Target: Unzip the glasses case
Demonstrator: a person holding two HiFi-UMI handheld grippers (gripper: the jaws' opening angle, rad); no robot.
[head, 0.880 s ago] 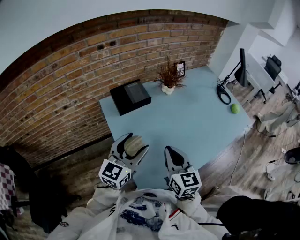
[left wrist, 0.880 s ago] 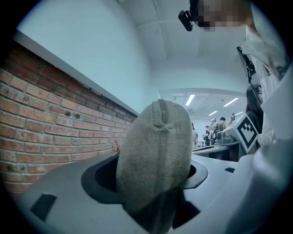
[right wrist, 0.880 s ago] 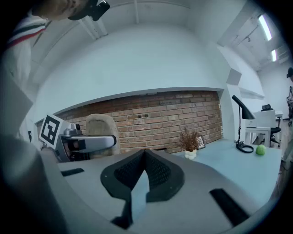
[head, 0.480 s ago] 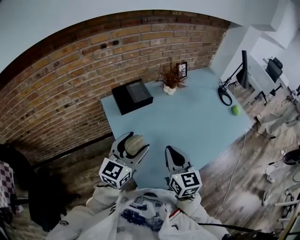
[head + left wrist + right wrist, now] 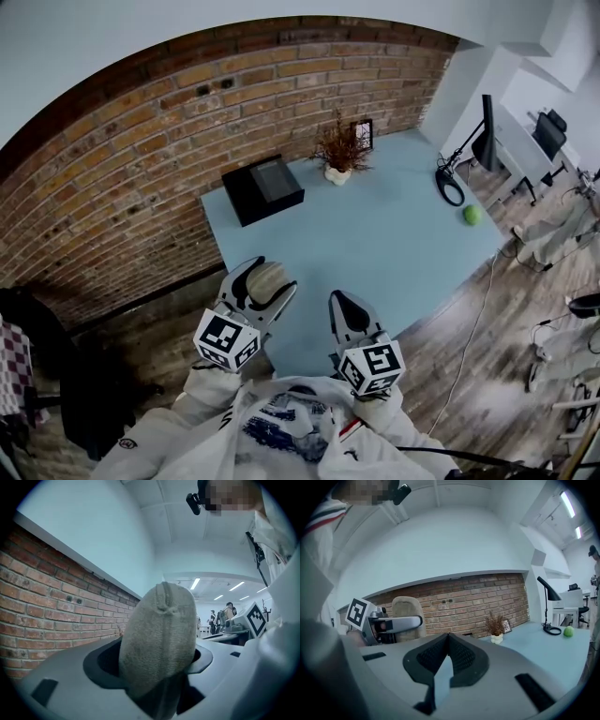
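The glasses case (image 5: 265, 282) is a beige fabric pouch with a rounded end. My left gripper (image 5: 258, 286) is shut on it and holds it level over the table's near-left corner. In the left gripper view the glasses case (image 5: 159, 644) stands between the jaws, with a seam running over its top. In the right gripper view the glasses case (image 5: 407, 616) shows at the left with the left gripper (image 5: 396, 623) clamped across it. To the right of the case, my right gripper (image 5: 345, 309) is shut with nothing between its jaws, and its fingers meet in the right gripper (image 5: 449, 639) view.
The light blue table (image 5: 375, 234) carries a black box (image 5: 262, 190) at the back left, a small dried plant in a white pot (image 5: 339, 155), a picture frame (image 5: 361, 134), a desk lamp (image 5: 459, 169) and a green ball (image 5: 471, 215). A brick wall (image 5: 141, 159) runs behind.
The left gripper with the case has shifted slightly up and to the left in the head view. The right gripper has stayed in place.
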